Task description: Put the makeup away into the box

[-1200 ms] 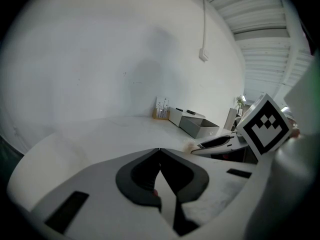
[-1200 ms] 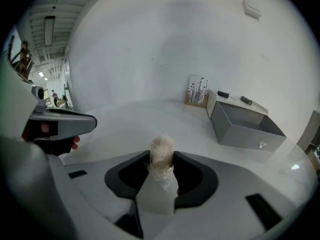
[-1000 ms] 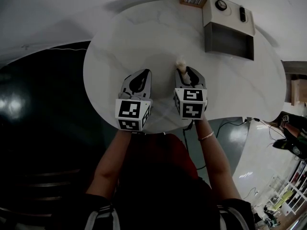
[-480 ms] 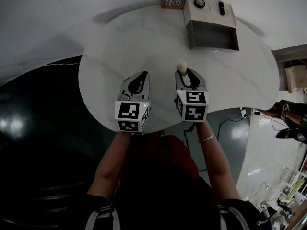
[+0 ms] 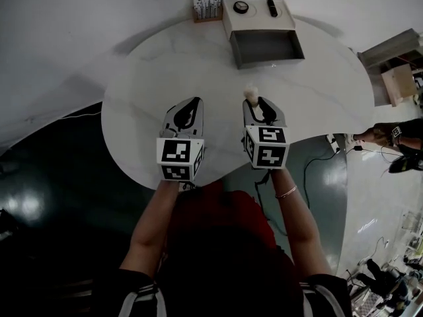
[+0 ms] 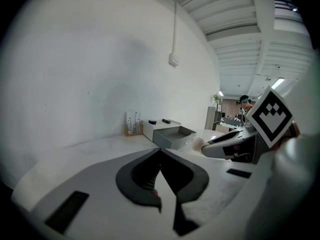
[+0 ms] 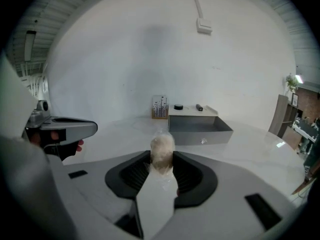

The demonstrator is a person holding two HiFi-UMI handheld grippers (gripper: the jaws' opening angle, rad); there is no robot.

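Makeup puff [image 7: 162,150] clamped in right hand-held gripper [image 5: 256,102], box [image 5: 267,47] well beyond

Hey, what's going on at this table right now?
A person stands at a round white table with a gripper in each hand. The right gripper is clamped on a pale, plastic-wrapped puff and points toward the box. The left gripper is shut and empty beside it. The box sits at the table's far edge with its grey drawer open. The puff is not yet put away.
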